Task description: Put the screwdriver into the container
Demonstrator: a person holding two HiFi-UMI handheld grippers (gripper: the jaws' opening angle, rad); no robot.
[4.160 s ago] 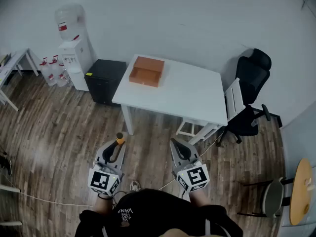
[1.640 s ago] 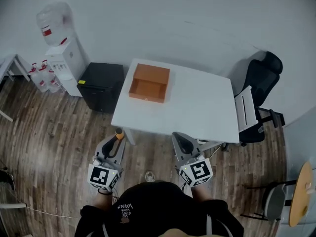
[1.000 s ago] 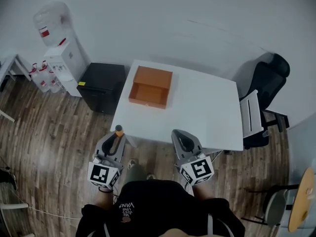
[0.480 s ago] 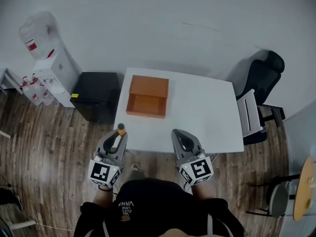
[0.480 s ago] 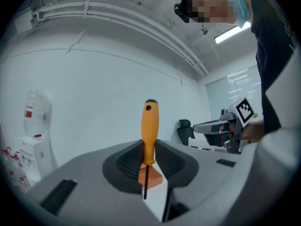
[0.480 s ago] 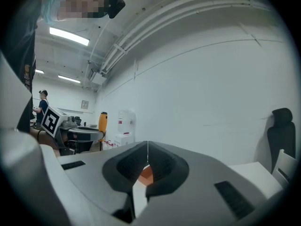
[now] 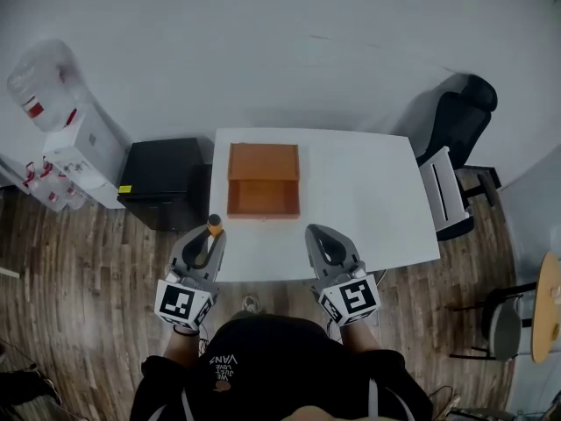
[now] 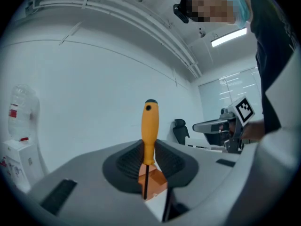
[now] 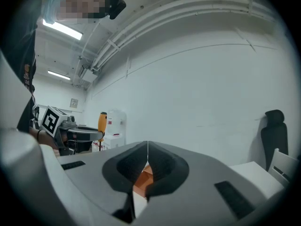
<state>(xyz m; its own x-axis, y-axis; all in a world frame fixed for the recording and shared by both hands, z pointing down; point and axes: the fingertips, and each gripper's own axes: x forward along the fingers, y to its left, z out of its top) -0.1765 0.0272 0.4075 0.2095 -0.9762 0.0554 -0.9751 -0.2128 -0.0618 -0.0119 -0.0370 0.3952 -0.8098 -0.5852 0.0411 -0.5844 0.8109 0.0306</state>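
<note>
So, quick look from my end. The left gripper has its fingers clamped on the screwdriver. In the left gripper view the orange handle stands upright above the pads and the thin dark shaft runs down between them, so the jaws are narrow and pinching it around where handle meets shaft. In the head view the top of the handle pokes up just past the gripper's tips, right at the near edge of the white table.

The right gripper is empty. Its own view shows the two fingers closed together, tips meeting, with nothing between them. It's held level beside the left one, also at the table's near edge.

The container is an orange open box sitting on the left part of the table, ahead of the left gripper and clear of both. I can see a sliver of it through the gap under each gripper's pads too. The screwdriver is not in it yet.

Around the table: a black cabinet to the left, a water dispenser further left, and a black office chair on the right.
</note>
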